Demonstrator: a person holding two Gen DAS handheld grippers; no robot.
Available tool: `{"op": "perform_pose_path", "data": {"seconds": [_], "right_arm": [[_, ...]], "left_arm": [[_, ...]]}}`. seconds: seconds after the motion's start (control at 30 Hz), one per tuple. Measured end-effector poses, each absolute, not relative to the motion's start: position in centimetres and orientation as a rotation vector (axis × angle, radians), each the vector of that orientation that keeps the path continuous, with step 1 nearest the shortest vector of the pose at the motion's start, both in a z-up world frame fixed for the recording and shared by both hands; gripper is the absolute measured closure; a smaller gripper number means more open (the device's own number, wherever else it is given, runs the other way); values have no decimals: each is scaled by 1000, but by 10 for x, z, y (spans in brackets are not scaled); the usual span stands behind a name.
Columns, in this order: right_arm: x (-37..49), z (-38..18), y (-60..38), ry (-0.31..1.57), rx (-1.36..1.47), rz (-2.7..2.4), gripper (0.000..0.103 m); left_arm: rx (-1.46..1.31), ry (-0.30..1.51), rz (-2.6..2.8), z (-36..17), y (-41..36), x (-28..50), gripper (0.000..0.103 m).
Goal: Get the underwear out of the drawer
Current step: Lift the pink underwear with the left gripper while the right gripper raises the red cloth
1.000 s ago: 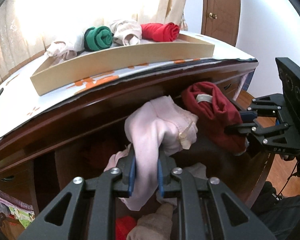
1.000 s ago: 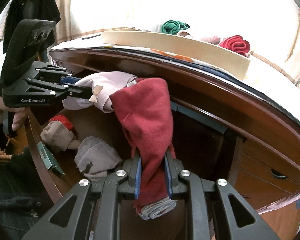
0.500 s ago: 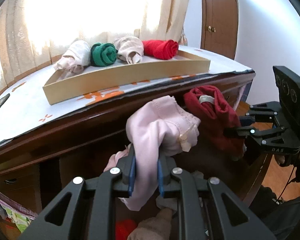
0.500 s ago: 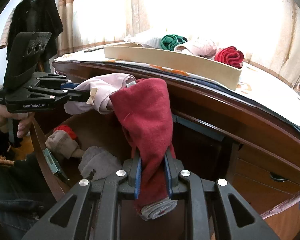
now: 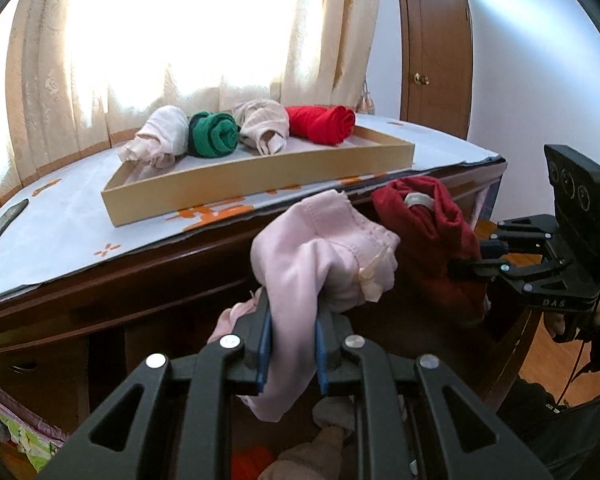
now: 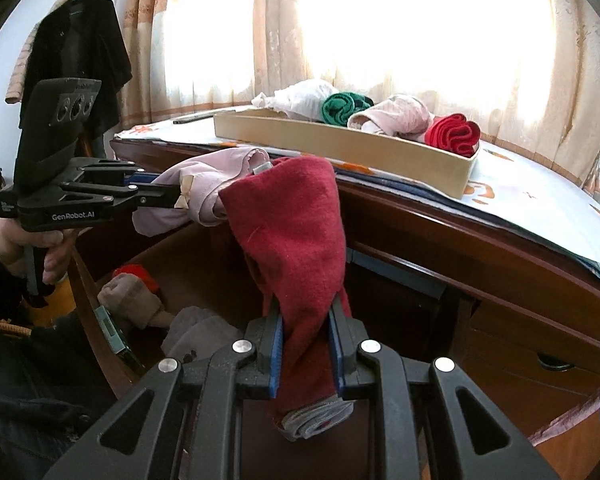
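Daylight pours through the curtains [image 5: 188, 32] and blows the window out to pure white in both views, so the backlight is pretty harsh. The open drawer [image 6: 204, 264] below sits in deep shadow, detail mostly lost. Heavy fisheye bend curves the worktop [image 5: 60, 232] edge, with dark vignette corners. Focus looks sharp, no real motion blur.

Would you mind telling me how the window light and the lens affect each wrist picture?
Left wrist view: the curtained window is blown out white, the dresser front dark, edges bowed by the fisheye. Right wrist view: the same glare behind the tray, the open drawer in shadow.
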State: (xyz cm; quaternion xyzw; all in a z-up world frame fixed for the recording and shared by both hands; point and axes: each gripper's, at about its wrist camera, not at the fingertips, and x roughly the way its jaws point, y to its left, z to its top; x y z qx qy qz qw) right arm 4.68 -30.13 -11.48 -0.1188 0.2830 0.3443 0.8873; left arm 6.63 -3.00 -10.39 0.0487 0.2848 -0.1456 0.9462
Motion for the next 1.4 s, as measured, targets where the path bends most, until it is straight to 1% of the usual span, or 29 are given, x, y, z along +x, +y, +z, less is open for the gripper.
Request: {"op": "perform_pose_path", "data": {"seconds": [0.33, 1.4], "right_arm": [[40, -112, -306, 524, -221, 737, 82], [30, -109, -318, 432, -166, 744, 82]], "left_arm": [[67, 543, -263, -100, -23, 64, 87], [26, 424, -209, -95, -16, 49, 87]]}}
